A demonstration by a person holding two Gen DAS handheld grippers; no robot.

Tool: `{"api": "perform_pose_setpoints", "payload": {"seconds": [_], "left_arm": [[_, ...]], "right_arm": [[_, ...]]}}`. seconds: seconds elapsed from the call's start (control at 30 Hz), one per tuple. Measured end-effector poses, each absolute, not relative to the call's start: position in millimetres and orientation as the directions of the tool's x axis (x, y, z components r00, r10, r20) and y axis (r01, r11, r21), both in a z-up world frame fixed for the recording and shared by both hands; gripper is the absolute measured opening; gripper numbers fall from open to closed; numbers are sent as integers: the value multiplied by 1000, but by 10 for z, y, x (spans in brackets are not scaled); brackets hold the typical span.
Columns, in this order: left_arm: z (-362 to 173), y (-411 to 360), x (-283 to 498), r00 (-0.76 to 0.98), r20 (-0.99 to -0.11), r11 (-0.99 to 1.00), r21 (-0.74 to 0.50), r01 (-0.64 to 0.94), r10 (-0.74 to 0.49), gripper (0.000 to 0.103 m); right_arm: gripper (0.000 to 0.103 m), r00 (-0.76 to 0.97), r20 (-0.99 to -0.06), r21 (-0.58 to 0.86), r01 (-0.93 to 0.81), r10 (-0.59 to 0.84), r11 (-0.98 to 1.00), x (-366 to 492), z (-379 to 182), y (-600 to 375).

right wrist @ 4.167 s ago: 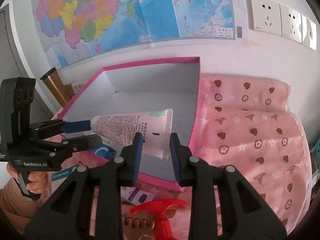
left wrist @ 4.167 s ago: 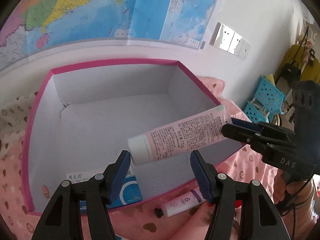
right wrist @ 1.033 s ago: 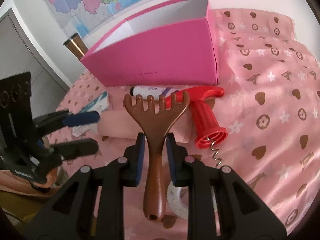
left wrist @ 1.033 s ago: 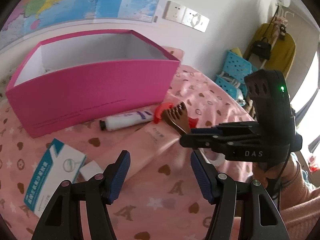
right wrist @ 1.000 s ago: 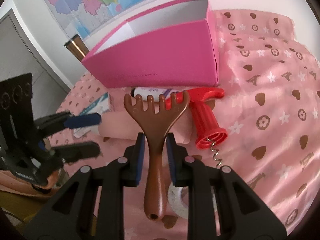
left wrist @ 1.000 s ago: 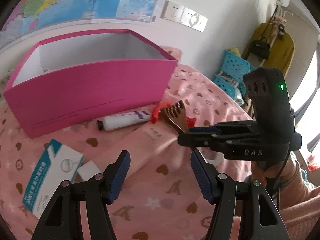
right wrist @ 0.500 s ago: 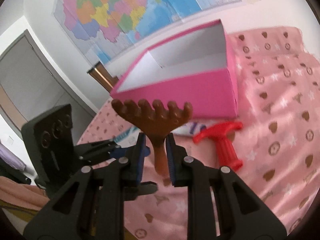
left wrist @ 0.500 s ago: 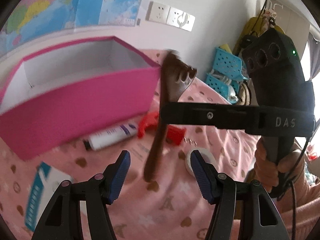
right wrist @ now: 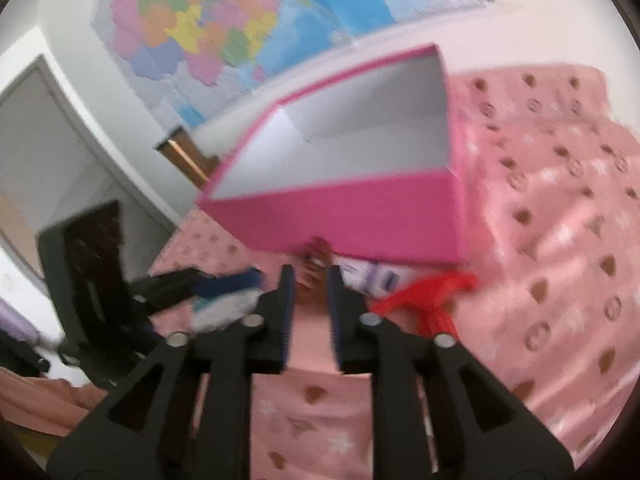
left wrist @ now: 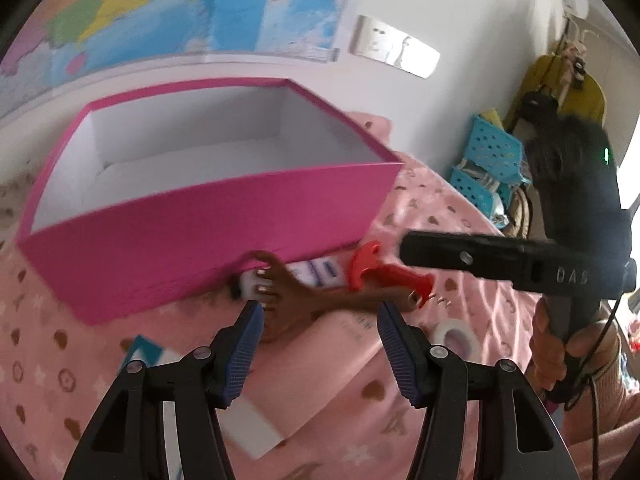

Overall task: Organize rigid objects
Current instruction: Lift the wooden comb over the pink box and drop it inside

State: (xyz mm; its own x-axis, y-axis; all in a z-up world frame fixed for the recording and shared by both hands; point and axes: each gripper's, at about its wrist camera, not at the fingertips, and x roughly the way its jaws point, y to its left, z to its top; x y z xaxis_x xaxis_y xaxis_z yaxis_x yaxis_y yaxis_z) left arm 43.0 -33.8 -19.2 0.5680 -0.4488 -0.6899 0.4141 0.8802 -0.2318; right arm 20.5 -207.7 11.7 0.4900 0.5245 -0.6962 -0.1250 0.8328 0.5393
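Observation:
A brown rake-shaped scratcher point(left wrist: 304, 296) lies blurred on the pink cloth against the front wall of the pink box point(left wrist: 200, 224). Its claws point left. My left gripper point(left wrist: 320, 314) hovers over it, and its jaws are closing with the pads clear of the scratcher. My right gripper point(left wrist: 406, 245) hangs above the handle end, apart from it. In the right wrist view, my right gripper point(right wrist: 310, 280) has its jaws opening, and the scratcher point(right wrist: 316, 264) shows beyond the tips.
A red corkscrew point(left wrist: 384, 274) and a white tube point(left wrist: 316, 274) lie by the box's front. A tape roll point(left wrist: 456, 334), a blue-and-white carton point(left wrist: 148, 350) and a white block point(left wrist: 256, 428) lie nearer. Blue baskets point(left wrist: 492, 160) stand at the right.
Half a second ago the right gripper held the scratcher up in the air. Now the scratcher is out of its jaws and down on the cloth by the box. The left gripper moved in over it.

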Motion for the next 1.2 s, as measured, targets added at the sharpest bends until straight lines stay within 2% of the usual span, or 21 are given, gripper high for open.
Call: {"api": "perform_pose_setpoints", "payload": {"seconds": [0.17,0.43,0.5,0.57,0.8,1.03,1.13,1.2], "left_arm": [[-267,-91,513,574,-701,901,-254,352,-422,60],[-477,-191,752,503,-752,895,-270,356,-427,60],[-524,-213,802,483,-765,894,-271,358,-425,60],[-558,-236,836,467,-774,891,-275,360,-428,60],[-660,-339,925,419,-793,882,-296,367,-441,59],[-667,-339,918,405,-790,873,-319,369,-460,43],[-655,-355,907,412,-789,874,-311,373,-456,42],[-644,-355,904,411,-787,873,-316,372,-459,42]], "right_arm": [[35,476,-735,530,-42,483,847,-2,-69,-2247],[36,453,-757,533,13,470,846,-87,-241,-2305],[39,460,-768,511,20,446,860,-54,-256,-2288],[47,466,-768,505,18,440,863,-17,-263,-2277],[48,495,-756,510,38,427,859,61,-304,-2298],[48,501,-757,503,38,419,863,143,-345,-2256],[47,511,-759,486,30,404,874,152,-330,-2227],[42,511,-765,474,32,392,880,158,-325,-2223]]}}
